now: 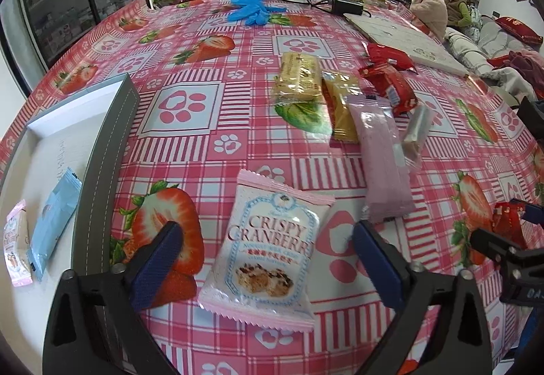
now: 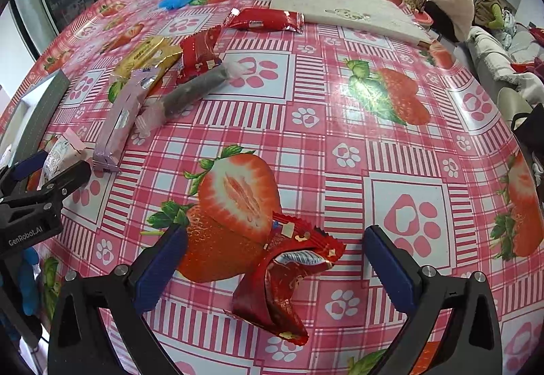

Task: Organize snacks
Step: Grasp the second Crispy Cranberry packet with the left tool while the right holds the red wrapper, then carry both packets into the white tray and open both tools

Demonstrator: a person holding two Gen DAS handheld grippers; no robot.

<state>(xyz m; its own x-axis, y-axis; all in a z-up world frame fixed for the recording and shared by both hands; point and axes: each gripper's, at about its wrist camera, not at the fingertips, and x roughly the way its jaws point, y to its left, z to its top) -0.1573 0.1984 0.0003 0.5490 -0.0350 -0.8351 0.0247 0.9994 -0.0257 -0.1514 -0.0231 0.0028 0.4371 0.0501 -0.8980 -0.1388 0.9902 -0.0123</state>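
Strawberry-print tablecloth (image 1: 190,109) across the whole table, pink plaid, glossy enough to throw glare. Grey-walled box (image 1: 102,150) at far left of left wrist view, already holding a blue packet (image 1: 54,218) and a small pink one (image 1: 15,242). Loose pile further up the cloth: yellow biscuit pack (image 1: 299,79), gold packet (image 1: 340,113), long lilac bar (image 1: 384,164), red wrappers.

Left gripper (image 1: 268,259) spread wide, straddling the Crispy Cranberry packet (image 1: 265,249), pads clear of both side edges. Looks light, slick film over a brittle crisp (likely to crack if squeezed hard); best pinched across the short width, mid-body, gently.

Right gripper (image 2: 275,262) likewise spread, crumpled red wrapper (image 2: 282,276) lying between the jaws, untouched. Probably near weightless, soft foil, apt to slide on the shiny cloth; best taken at the bulkier folded middle, not the frilled end.
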